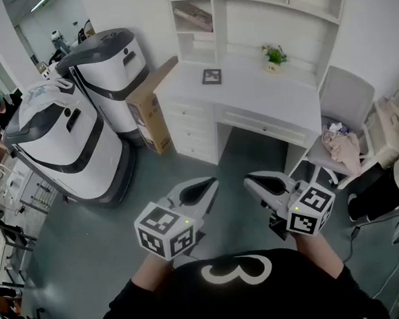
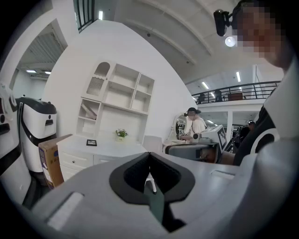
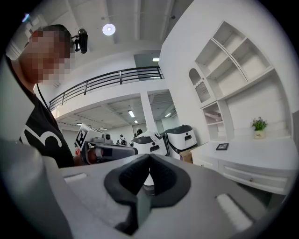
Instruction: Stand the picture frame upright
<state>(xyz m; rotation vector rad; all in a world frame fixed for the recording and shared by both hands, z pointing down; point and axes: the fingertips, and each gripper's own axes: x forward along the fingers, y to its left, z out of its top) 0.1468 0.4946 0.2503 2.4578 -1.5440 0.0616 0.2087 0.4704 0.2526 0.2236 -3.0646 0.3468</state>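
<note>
Hovering at the head view's lower centre, the left gripper and right gripper touch nothing; the picture frame lies flat on the white desk, upper centre. Left gripper view: jaws together, empty. Right gripper view: jaws together, empty.

The picture frame lies on the desk, left of the plant. Shelves stand behind them. A cardboard box stands just left of the desk, a chair right.
</note>
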